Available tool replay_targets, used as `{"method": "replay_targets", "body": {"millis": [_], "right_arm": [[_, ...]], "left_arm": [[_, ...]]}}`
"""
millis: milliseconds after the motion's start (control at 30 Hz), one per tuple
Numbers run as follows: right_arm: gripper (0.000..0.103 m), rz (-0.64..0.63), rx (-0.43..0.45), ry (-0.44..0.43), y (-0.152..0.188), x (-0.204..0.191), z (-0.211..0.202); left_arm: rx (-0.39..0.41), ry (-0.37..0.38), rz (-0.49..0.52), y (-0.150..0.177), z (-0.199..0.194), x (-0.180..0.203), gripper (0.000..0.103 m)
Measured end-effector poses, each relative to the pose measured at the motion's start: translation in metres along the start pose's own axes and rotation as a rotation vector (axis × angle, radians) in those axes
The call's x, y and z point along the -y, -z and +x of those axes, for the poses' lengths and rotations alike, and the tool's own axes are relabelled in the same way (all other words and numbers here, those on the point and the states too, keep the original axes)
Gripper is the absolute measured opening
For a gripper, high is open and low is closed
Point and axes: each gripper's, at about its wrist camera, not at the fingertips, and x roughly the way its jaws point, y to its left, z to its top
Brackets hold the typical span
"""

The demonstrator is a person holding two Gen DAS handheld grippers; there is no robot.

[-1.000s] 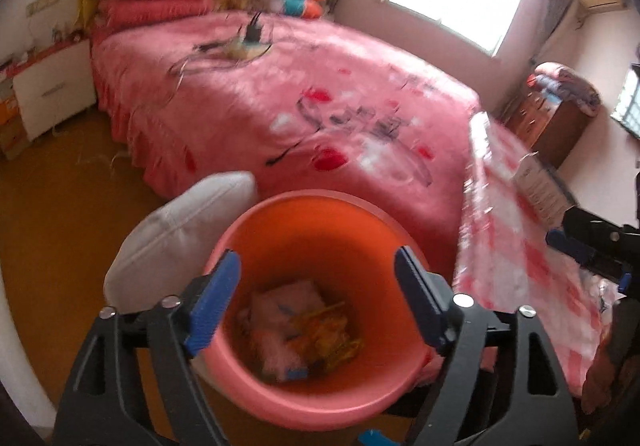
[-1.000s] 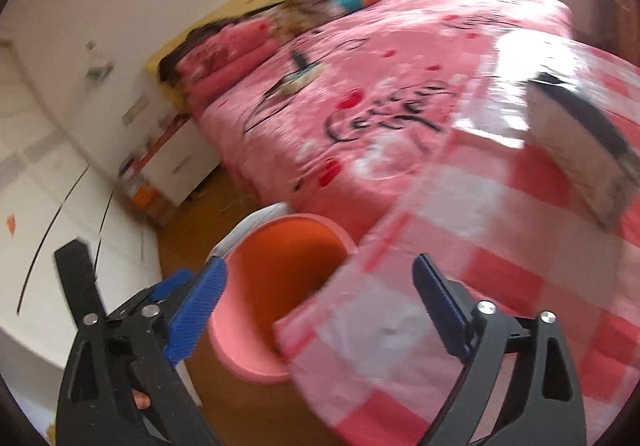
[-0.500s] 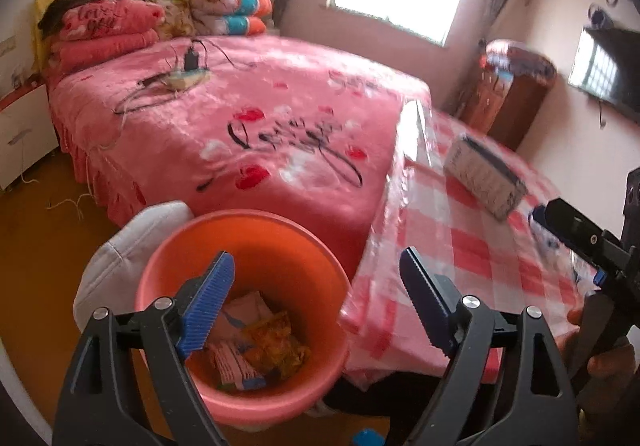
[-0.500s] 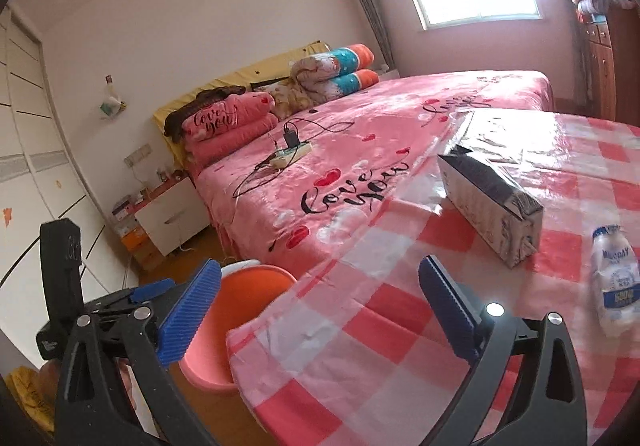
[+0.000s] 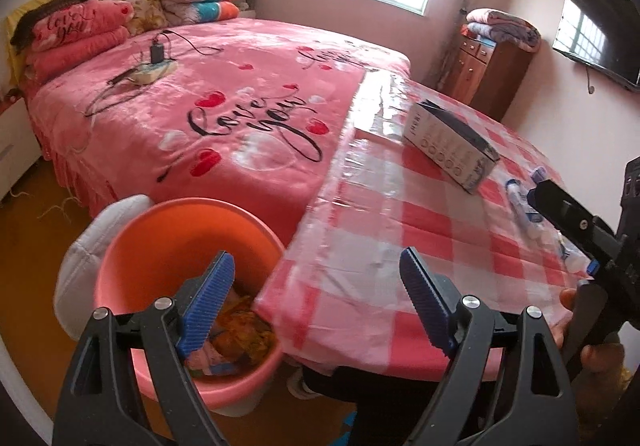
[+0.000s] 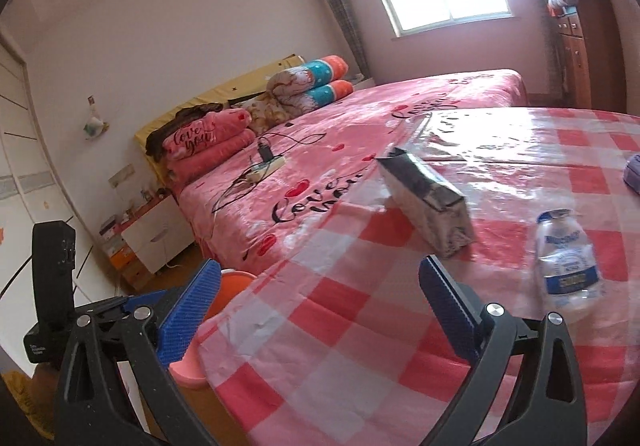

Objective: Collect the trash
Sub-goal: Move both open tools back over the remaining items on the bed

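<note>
1. Left gripper [image 5: 316, 306] spread, having just widened, nothing between its pads; below it the orange bin [image 5: 160, 230] holding wrappers [image 5: 240, 330].
2. Right gripper [image 6: 320, 302] spread, empty; beyond it the plastic bottle [image 6: 568, 258] and carton [image 6: 424, 202] lie on the checked table [image 6: 360, 346].

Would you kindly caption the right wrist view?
Open right hand-held gripper over checked tablecloth, facing plastic bottle and carton.
</note>
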Motion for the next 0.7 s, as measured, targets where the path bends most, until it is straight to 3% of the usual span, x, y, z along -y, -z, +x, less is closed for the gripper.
{"method": "replay_targets", "body": {"millis": [267, 700], "right_arm": [[0.098, 0.008, 0.010, 0.070, -0.003, 0.026, -0.014], [0.098, 0.030, 0.072, 0.125, -0.006, 0.060, -0.043]], "left_arm": [[-0.060, 0.026, 0.019, 0.001, 0.014, 0.030, 0.085], [-0.076, 0.065, 0.113, 0.002, 0.025, 0.084, 0.085]]}}
